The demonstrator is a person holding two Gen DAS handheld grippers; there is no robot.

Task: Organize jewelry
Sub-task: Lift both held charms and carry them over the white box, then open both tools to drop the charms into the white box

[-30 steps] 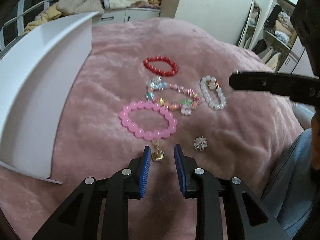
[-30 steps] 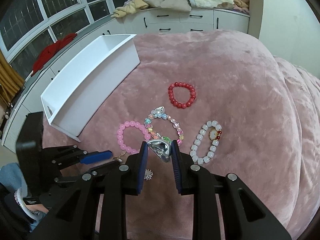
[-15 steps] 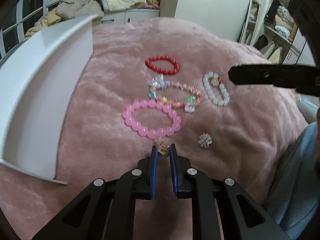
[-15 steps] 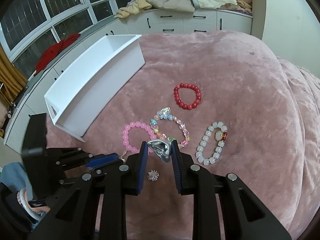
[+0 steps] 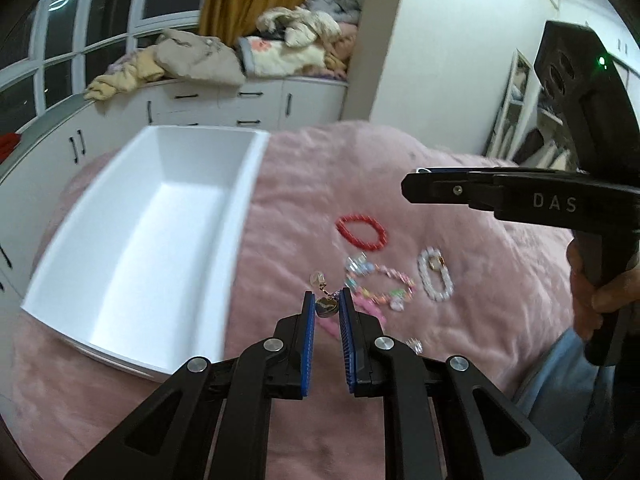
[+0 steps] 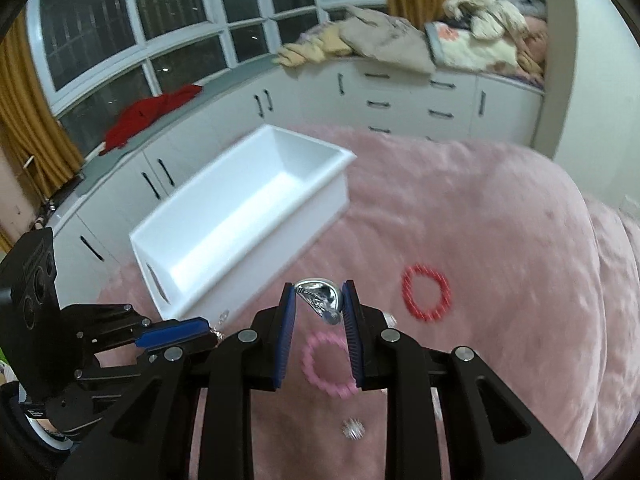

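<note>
In the left wrist view, a small gold heart charm [image 5: 327,306] has been lifted off the pink bed [image 5: 460,360], clamped in the left gripper [image 5: 326,312] jaws beside the empty white tray [image 5: 256,168]; a drop there is judged next. Four bracelets and one small silver piece were counted below. In the right wrist view, a silver ring [image 6: 320,300], also raised, is clamped in the right gripper [image 6: 318,304] jaws.

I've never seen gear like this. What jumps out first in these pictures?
Two hand-held grippers with blue-padded jaws hover above a fluffy pink blanket: the left gripper pinches a small gold heart charm, the right gripper a shiny silver ring. An empty white tray lies to their left, bead bracelets scattered beside it.
</note>
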